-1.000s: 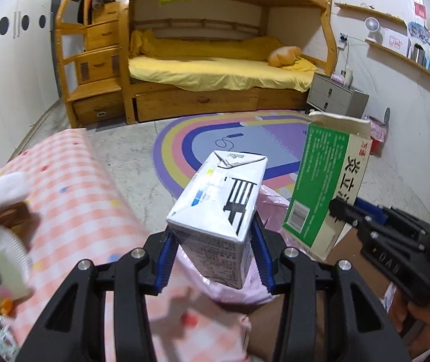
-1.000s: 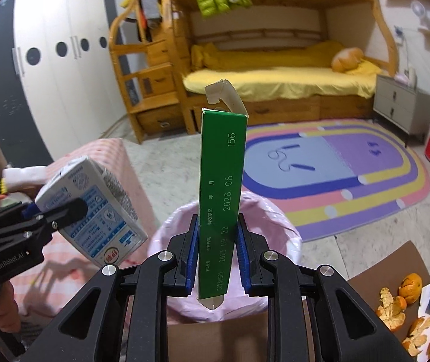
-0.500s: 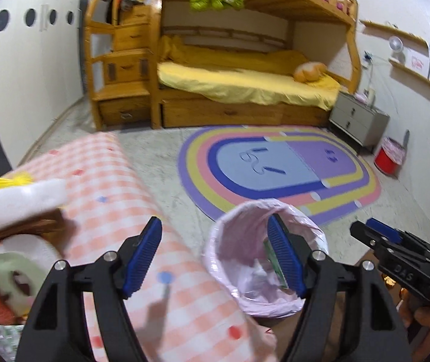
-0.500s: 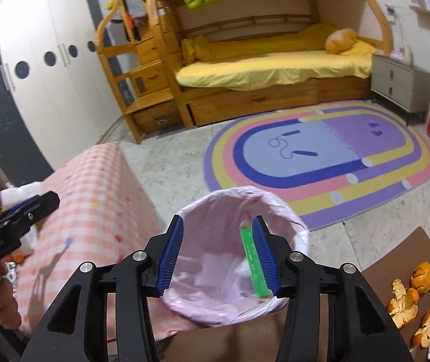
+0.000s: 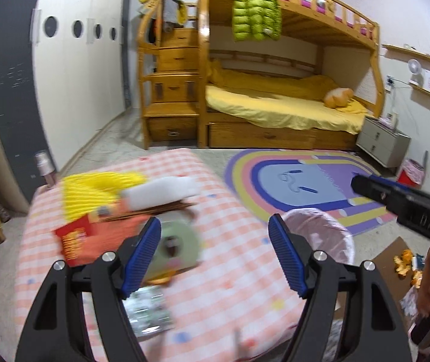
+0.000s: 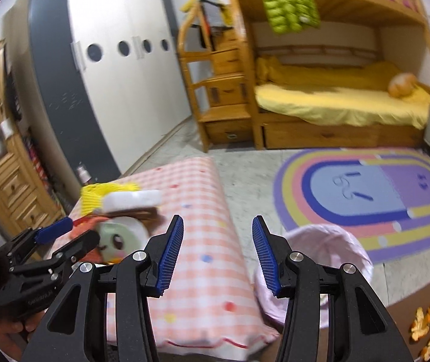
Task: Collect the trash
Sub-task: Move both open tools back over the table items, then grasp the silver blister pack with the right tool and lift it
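Observation:
My left gripper point(image 5: 215, 255) is open and empty above the pink checked table point(image 5: 230, 271). On the table lie a red-orange packet point(image 5: 76, 241), a round green tape holder point(image 5: 181, 244), a white block point(image 5: 160, 191), a yellow cloth point(image 5: 94, 190) and a shiny wrapper point(image 5: 150, 310). My right gripper point(image 6: 216, 253) is open and empty over the table's right edge point(image 6: 211, 271). The bin with a pink bag point(image 5: 320, 232) stands to the right of the table; it also shows in the right wrist view point(image 6: 332, 250). Orange peels point(image 6: 426, 322) lie on brown cardboard.
A bunk bed point(image 5: 281, 102) with wooden stairs stands at the back. A rainbow rug point(image 5: 305, 184) covers the floor. A grey nightstand point(image 5: 383, 144) and a red bin point(image 5: 409, 173) are at the right. A wooden cabinet point(image 6: 0, 150) stands at the left.
Both grippers let go of their cartons, which dropped into the pink-bag bin. Both then swung left from the bin toward the checked table.

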Available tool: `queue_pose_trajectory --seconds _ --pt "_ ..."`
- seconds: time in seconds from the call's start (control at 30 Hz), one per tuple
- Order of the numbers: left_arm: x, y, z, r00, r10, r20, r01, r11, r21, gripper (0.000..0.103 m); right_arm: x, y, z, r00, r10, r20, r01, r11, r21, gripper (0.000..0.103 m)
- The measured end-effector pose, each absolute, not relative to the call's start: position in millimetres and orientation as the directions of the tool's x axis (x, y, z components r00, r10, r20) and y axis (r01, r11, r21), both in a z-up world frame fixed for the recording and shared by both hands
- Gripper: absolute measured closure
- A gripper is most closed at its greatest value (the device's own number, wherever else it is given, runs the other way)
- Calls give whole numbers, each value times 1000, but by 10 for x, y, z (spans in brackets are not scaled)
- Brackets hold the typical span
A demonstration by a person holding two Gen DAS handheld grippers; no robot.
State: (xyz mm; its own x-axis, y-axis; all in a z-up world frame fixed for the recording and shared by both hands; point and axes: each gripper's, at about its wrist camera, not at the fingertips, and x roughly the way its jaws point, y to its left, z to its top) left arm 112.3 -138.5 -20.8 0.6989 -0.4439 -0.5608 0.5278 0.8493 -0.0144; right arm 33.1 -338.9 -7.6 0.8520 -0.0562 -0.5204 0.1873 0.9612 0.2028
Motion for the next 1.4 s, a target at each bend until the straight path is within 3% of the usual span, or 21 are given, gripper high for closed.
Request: queue_pose_trajectory --seconds 0.13,0.3,0.5,0.77,0.93,1.17,1.33,1.4 --pt "1283 -908 -258 748 -351 -563 435 900 16 29 592 -3020 -55 854 -26 -519 138 974 178 54" --pt "1598 -442 -372 755 -284 -591 326 945 -38 28 1008 -2723 -41 853 -5 -522 96 984 148 54" --pt "1686 -201 -502 760 -230 -608 280 960 -13 28 1297 -2493 -192 863 10 -505 55 992 113 54" --pt "1761 -77 -574 764 -166 -623 241 970 37 28 1269 -2371 -542 779 135 -613 -84 990 112 54" --pt "1797 47 -635 730 -179 -660 208 978 -36 26 1223 -2115 -740 694 261 -671 -220 964 148 40" --pt "1710 218 -652 738 -132 -662 147 989 -33 26 1219 -1784 -888 621 320 -715 -305 940 156 40" --pt "1678 406 -660 743 -108 -661 110 993 -38 26 1236 -1553 -970 592 319 -740 -351 929 119 18" --pt "1673 453 -667 742 -109 -662 106 993 -44 26 1207 -1490 -940 607 315 -730 -381 921 81 16"
